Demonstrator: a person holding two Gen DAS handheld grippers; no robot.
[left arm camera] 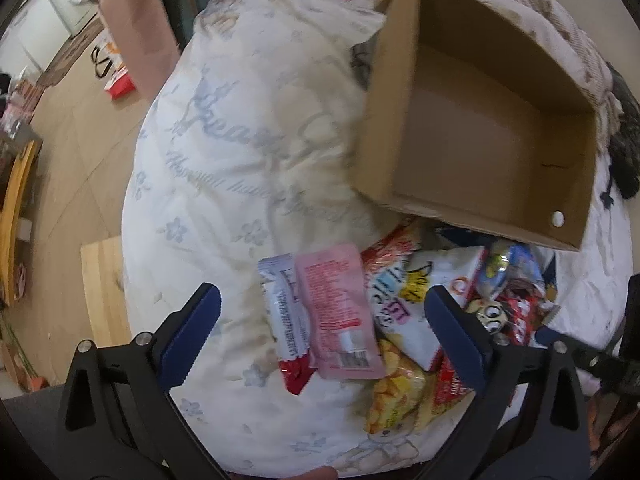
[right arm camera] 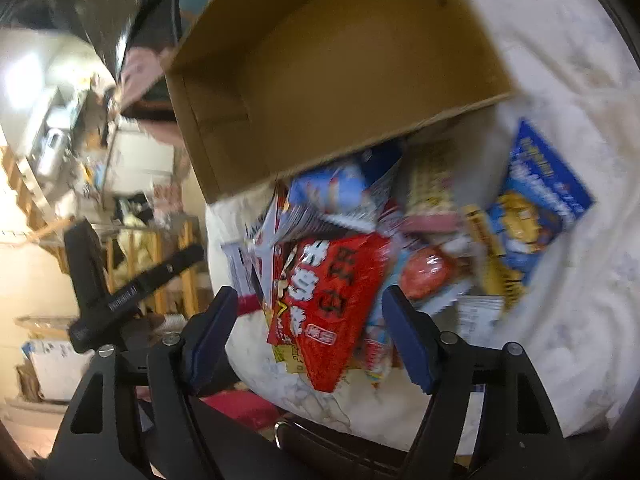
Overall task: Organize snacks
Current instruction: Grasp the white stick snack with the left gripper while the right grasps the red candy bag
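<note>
Left gripper [left arm camera: 320, 322]: I see its blue-padded jaws spread wide above the bed, nothing pinched; a pink packet and a white-and-red wrapper lie between them on the quilt, untouched as far as I can tell.
Right gripper [right arm camera: 306, 334]: my view is motion-blurred, but the jaws stand apart with a red packet in the gap; the pads do not press it.
Red packet [right arm camera: 328, 304]: glossy red bag with large white characters, crinkled, lying on top of the heap, near end toward me.
Pink packet [left arm camera: 340, 312]: flat pale pink sachet, back side up, fine red print and a barcode near its lower edge; it overlaps the white-and-red wrapper [left arm camera: 286, 320] at its left.
Snack pile [left arm camera: 460, 300]: a loose mixed heap on the white floral quilt [left arm camera: 240, 140], just below the box: a yellow bag [left arm camera: 394, 392], white bags with coloured lettering, and a blue packet [right arm camera: 536, 200] at the far right of my right-hand view.
Cardboard box [left arm camera: 480, 132]: brown, open-topped, no snacks visible inside; its near wall is touching or overhanging the top of the pile.
</note>
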